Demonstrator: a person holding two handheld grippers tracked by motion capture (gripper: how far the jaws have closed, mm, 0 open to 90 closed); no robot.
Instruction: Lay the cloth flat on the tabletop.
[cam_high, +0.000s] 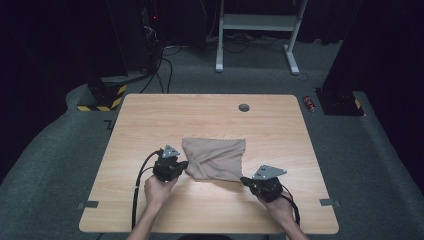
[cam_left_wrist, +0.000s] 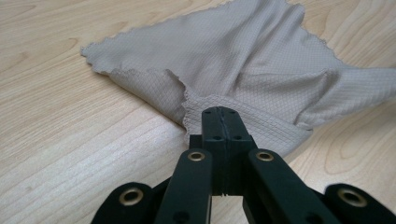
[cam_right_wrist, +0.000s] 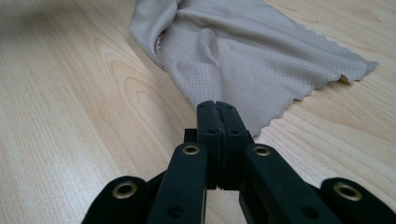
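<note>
A beige cloth (cam_high: 215, 159) lies rumpled on the wooden table (cam_high: 200, 115), a little in front of the middle. My left gripper (cam_high: 185, 164) is at the cloth's near left corner. In the left gripper view the jaws are pressed together at the tip (cam_left_wrist: 224, 114), with a folded edge of the cloth (cam_left_wrist: 243, 60) pinched there. My right gripper (cam_high: 244, 180) is at the near right corner. Its jaws also stand together (cam_right_wrist: 215, 106), and the cloth (cam_right_wrist: 243, 56) narrows into their tip. A hand holds each gripper from the table's near edge.
A round cable hole (cam_high: 244, 107) sits near the table's far edge. Beyond the table stand a white frame (cam_high: 260, 25) and a yellow-and-black striped base (cam_high: 102, 97) with cables. A small red object (cam_high: 310, 104) lies on the carpet at the right.
</note>
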